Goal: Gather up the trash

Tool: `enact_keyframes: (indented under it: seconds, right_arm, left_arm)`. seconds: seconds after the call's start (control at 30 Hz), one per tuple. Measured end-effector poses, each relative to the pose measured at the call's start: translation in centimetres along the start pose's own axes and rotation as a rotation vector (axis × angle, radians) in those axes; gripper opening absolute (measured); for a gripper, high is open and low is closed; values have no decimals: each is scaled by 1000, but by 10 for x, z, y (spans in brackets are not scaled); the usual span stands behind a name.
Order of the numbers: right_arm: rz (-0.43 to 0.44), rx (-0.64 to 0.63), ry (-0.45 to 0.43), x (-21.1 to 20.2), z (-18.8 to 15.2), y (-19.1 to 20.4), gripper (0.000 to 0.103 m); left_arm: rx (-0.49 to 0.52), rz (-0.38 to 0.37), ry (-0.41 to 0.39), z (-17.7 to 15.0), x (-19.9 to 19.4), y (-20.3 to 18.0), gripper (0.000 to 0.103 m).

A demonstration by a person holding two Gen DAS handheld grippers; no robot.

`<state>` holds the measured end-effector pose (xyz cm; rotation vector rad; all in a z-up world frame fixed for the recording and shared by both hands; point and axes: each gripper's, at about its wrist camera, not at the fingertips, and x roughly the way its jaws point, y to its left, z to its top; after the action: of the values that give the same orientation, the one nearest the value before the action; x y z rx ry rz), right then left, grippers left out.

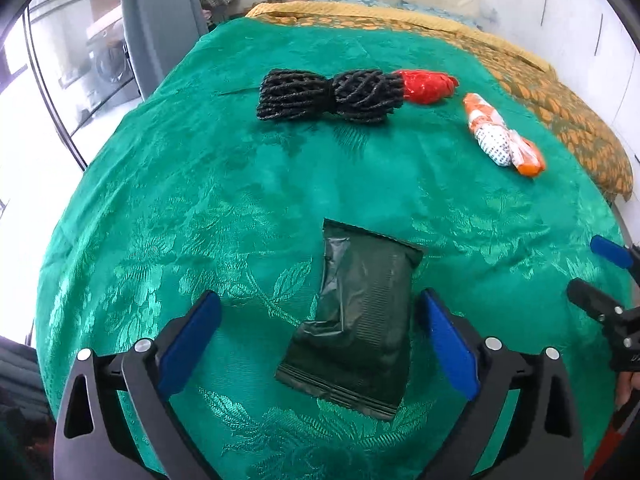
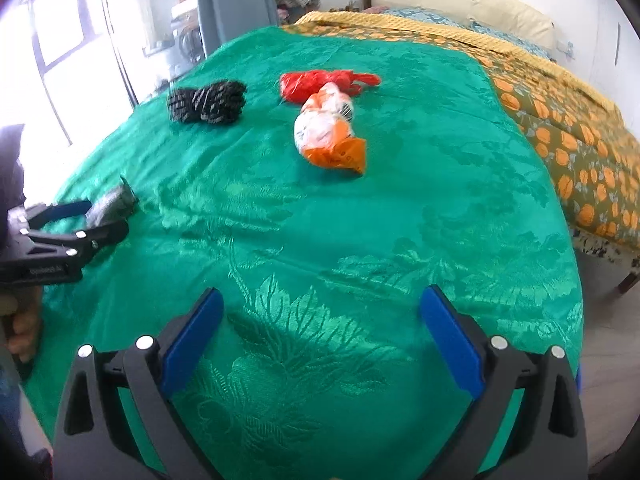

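**Lining up on the dark packet**

My left gripper (image 1: 320, 336) hangs with jaws wide, unclamped, straddling the dark green packet (image 1: 354, 312) lying on the bed (image 1: 200, 184). Right gripper (image 2: 322, 334) waits open, empty. Next I judge: lower, then close on the packet.

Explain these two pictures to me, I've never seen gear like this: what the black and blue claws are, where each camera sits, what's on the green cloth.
No robot here: a person holds a two-finger gripper in each hand, with a camera on each looking along its blue-padded fingers. One picture comes from the left gripper, the other from the right gripper. Both stand open and hold nothing. A dark green packet lies between the left one's fingers, unpinched. Farther off on the green bedspread lie a black rope bundle, a red plastic bag and an orange-and-white wrapper.
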<state>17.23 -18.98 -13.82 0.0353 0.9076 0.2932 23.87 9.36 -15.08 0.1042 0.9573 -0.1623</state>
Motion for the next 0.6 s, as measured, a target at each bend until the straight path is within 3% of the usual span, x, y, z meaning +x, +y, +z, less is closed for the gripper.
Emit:
enact_keyframes:
  seconds: [0.1, 0.2, 0.27, 0.37, 0.4, 0.43, 0.5, 0.6]
  right_arm:
    - [16, 18, -11, 2, 15, -8, 96]
    - [38, -10, -27, 18, 57, -4, 96]
    - [60, 3, 17, 38, 81, -2, 96]
    - [17, 23, 61, 71, 112, -1, 96]
    - [5, 18, 77, 80, 117, 0, 90]
    - [-4, 4, 95, 89, 121, 2, 65]
    - [-55, -26, 82, 91, 122, 4, 45]
    - [-12, -18, 73, 77, 113, 2, 45]
  left_arm:
    - [1, 6, -1, 0, 1, -1, 97]
    - [2, 5, -1, 0, 1, -1, 97]
    - [1, 4, -1, 0, 1, -1, 97]
    - [0, 0, 0, 0, 2, -1, 97]
    - [-1, -1, 0, 0, 2, -1, 97]
    - [-1, -2, 0, -1, 2, -1, 97]
    - [-3, -5, 0, -1, 2, -1, 97]
    - [-3, -6, 0, -1, 2, -1, 97]
